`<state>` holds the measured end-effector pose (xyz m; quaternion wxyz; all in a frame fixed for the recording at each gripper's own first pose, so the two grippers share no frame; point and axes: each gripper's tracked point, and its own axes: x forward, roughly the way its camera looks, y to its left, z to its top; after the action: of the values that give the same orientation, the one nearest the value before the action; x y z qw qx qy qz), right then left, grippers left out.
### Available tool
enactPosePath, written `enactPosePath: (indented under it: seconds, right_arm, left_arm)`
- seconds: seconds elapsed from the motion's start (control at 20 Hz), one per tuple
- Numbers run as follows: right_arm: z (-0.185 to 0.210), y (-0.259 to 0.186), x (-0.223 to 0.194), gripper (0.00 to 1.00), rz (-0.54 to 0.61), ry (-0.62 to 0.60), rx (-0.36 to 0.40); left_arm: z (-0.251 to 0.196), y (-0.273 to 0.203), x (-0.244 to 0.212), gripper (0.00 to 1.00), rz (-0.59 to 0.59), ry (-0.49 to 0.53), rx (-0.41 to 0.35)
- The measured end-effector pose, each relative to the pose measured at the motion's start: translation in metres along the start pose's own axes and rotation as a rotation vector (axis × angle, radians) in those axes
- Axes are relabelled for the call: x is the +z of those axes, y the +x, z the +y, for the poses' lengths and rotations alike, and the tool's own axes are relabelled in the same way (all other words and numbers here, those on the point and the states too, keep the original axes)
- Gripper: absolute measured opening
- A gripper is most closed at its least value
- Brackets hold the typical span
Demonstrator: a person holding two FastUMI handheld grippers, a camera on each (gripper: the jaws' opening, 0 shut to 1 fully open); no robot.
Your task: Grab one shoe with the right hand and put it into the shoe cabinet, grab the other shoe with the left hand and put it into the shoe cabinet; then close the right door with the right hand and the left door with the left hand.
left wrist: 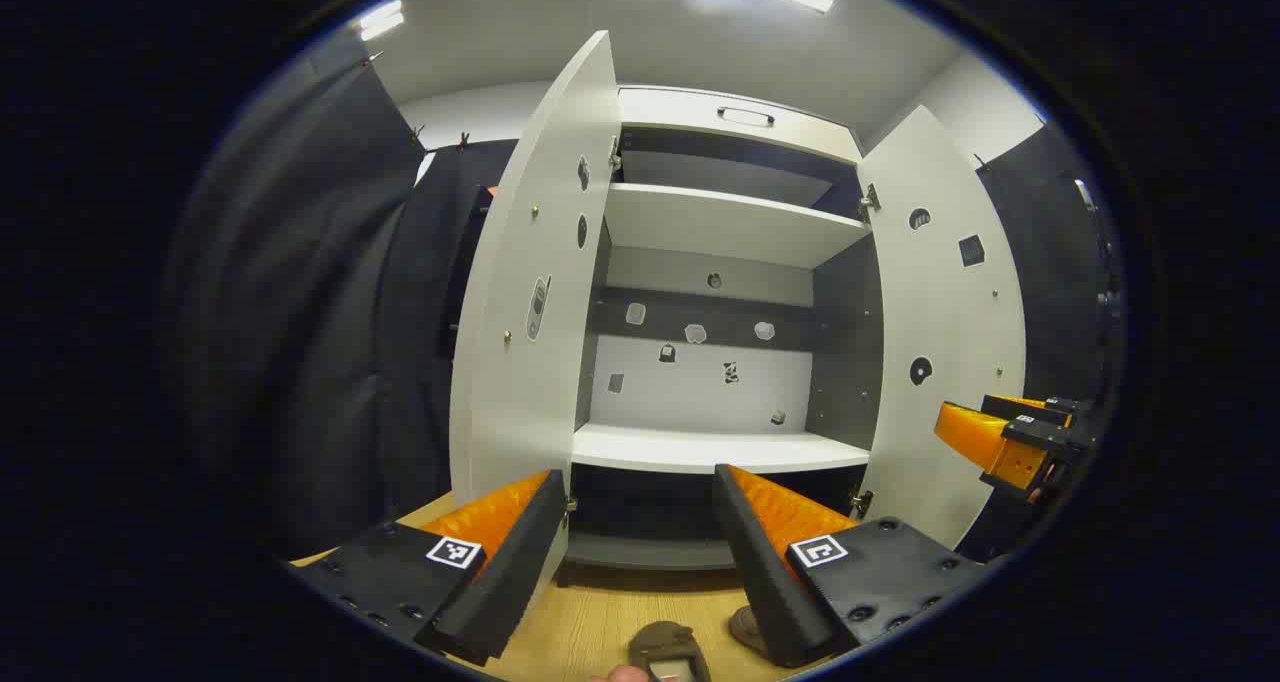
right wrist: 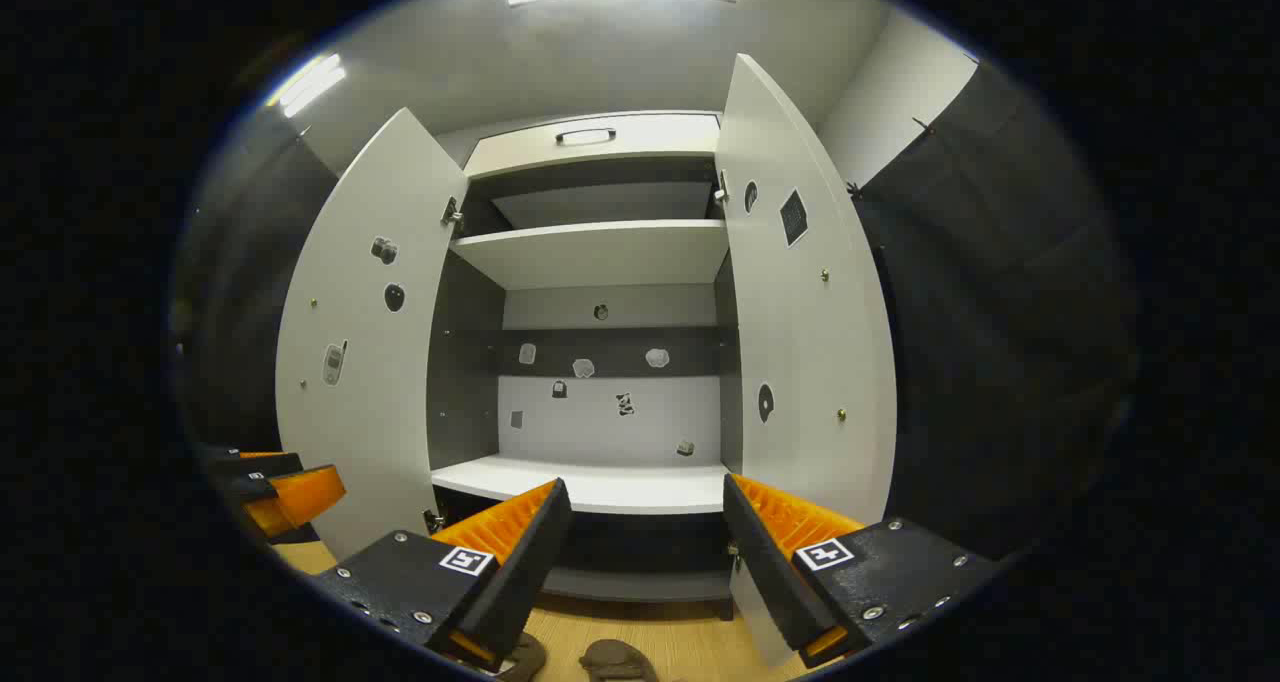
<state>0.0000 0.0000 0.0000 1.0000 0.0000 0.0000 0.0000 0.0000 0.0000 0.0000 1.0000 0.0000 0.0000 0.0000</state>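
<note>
In the left gripper view, basically nothing had been done yet: the left gripper (left wrist: 640, 552) was held with jaws wide open and empty, both shoes (left wrist: 668, 650) were seen on the floor below, and the shoe cabinet (left wrist: 715, 262) stood with bare shelves. In the right gripper view, the right gripper (right wrist: 645, 562) was likewise held agape and empty, with the left door (right wrist: 365, 342) and right door (right wrist: 800, 332) both swung open, so everything was judged still left to do.
</note>
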Motion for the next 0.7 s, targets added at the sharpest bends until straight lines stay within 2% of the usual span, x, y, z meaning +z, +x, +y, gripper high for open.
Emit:
enactPosePath:
  seconds: [0.7]
  right_arm:
    - [-0.0040, 0.0074, 0.0015, 0.94, -0.017, 0.011, -0.012]
  left_arm:
    - [0.0003, 0.0065, 0.0023, 0.96, -0.005, 0.027, 0.003]
